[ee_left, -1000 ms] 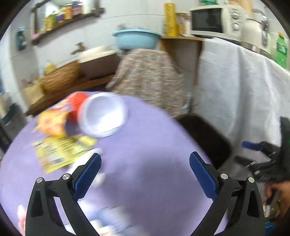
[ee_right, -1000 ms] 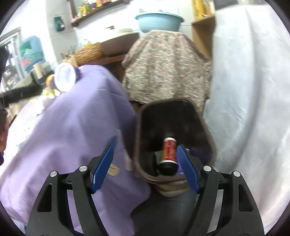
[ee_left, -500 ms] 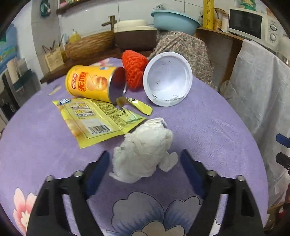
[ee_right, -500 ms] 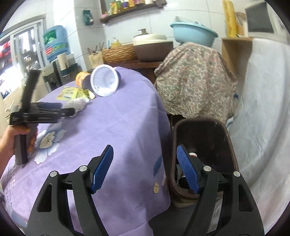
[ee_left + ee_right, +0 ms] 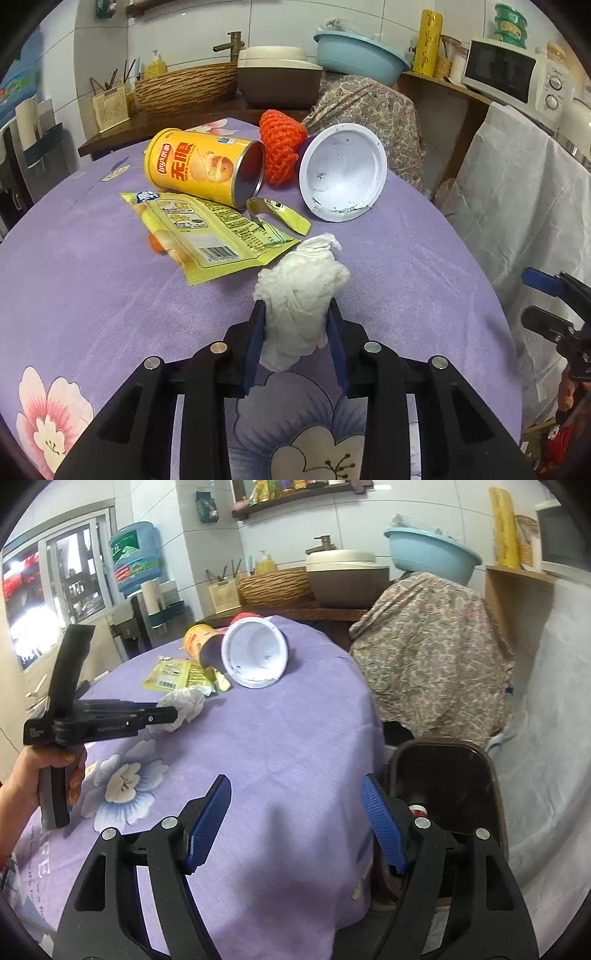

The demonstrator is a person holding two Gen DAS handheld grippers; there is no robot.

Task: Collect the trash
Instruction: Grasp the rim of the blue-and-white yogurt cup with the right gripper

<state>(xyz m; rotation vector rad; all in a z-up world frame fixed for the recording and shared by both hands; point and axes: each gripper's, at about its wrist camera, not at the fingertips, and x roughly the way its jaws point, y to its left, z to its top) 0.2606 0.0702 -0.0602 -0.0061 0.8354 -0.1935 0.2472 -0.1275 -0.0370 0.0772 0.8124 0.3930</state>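
Two blue pads of the left gripper (image 5: 295, 325), just closing, pinch the crumpled tissue (image 5: 301, 291) on the purple tablecloth (image 5: 406, 258); beyond the tissue lie a yellow wrapper (image 5: 207, 232), chip can (image 5: 203, 166) and white cup (image 5: 341, 173). Right gripper (image 5: 295, 812) hangs spread, empty, beside the bin (image 5: 447, 771).

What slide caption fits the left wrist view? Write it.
Left gripper closing on a crumpled tissue beside a chip can.

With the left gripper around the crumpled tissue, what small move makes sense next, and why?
Probably a short lift straight up. The left gripper has just been closing, and its pads now press both sides of the crumpled tissue, which still sits on the purple tablecloth beside the yellow wrapper. Raising it first should clear the wrapper before carrying it toward the dark bin.
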